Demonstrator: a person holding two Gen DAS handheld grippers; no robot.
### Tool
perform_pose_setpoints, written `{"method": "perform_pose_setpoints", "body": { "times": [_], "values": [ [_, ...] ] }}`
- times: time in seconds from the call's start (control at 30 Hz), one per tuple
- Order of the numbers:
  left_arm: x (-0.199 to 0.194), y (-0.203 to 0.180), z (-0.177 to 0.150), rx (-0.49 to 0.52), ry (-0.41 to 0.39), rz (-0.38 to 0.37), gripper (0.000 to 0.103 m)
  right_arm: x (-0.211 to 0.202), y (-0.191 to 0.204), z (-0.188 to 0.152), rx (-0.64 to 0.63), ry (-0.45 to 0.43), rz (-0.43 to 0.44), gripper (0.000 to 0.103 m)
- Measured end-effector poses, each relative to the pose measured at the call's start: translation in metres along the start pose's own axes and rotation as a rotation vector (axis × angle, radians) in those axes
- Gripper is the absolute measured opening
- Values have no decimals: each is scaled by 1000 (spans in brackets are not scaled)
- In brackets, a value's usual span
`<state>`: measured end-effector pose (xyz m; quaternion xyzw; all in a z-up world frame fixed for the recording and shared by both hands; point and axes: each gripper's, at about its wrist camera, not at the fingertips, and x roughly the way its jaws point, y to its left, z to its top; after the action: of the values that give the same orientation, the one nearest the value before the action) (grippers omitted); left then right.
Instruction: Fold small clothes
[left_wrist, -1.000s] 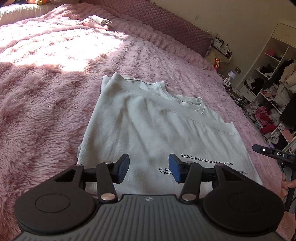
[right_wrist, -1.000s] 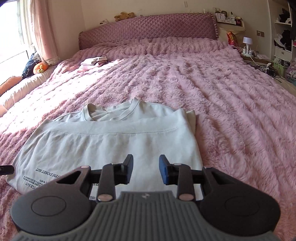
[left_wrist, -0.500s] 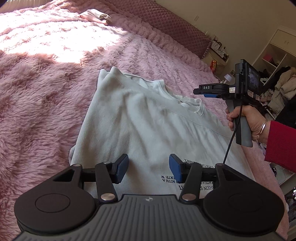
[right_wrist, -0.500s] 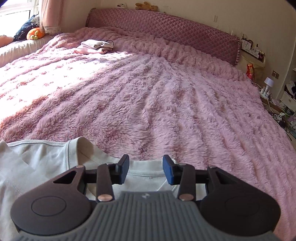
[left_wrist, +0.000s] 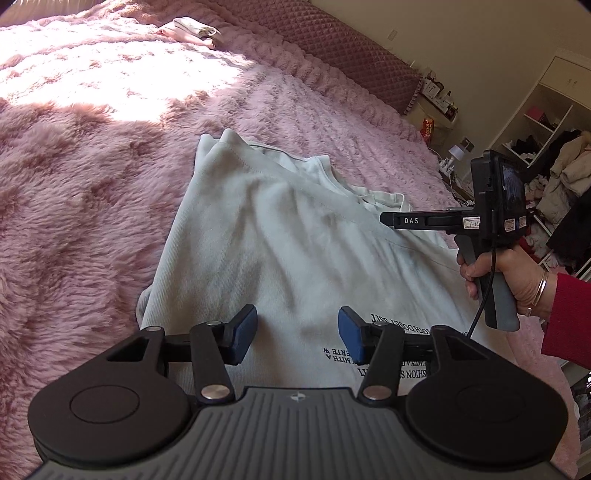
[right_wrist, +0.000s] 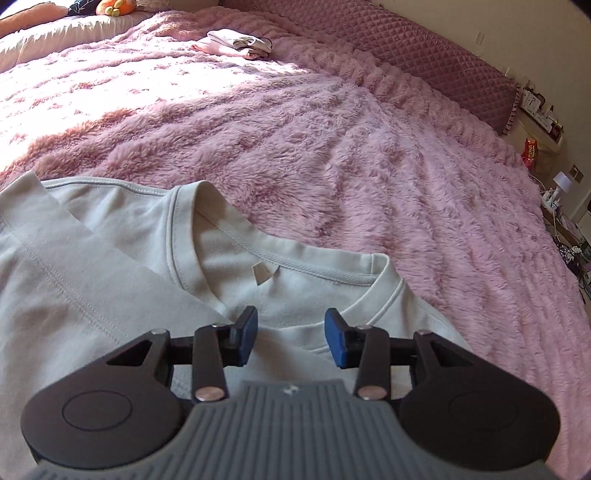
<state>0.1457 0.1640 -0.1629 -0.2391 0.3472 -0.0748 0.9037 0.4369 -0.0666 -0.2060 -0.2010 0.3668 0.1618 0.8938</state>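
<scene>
1. Flat on the fluffy pink bed cover (left_wrist: 92, 206) lies a pale grey cotton T-shirt (left_wrist: 280, 236), its long axis running up the bed, neckline toward the quilted headboard (right_wrist: 424, 59).
2. Left gripper (left_wrist: 297, 334) hovers over the printed hem, jaws apart, empty.
3. Right gripper (right_wrist: 291, 338), jaws just widened, hangs empty over the collar (right_wrist: 280, 258).

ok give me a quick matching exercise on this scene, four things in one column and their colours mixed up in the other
Things:
1. blanket
2. T-shirt
3. claw pads
4. sleeve

Colours:
a. red
b. pale grey-white
c. pink
d. blue

Pairs: 1-c, 2-b, 3-d, 4-a
</scene>
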Motion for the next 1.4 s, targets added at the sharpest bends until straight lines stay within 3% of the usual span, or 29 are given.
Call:
{"method": "perform_pose_setpoints", "body": {
  "times": [0.53, 0.77, 0.9, 1.23, 1.4],
  "values": [
    [-15, -11, -1, -8, 30, 35, 60, -121, 34, -107, -40, 50, 155, 36],
    [-27, -14, -3, -30, 18, 31, 60, -164, 43, -138, -49, 45, 174, 37],
    [-28, -14, -4, -42, 19, 25, 60, -173, 56, -157, -125, 27, 170, 38],
    [-44, 1, 5, -62, 3, 17, 60, -178, 61, -158, -96, -8, 120, 39],
    [-56, 24, 38, -91, -58, 19, 60, -216, 86, -147, -77, -172, 133, 43]
  ]
}}
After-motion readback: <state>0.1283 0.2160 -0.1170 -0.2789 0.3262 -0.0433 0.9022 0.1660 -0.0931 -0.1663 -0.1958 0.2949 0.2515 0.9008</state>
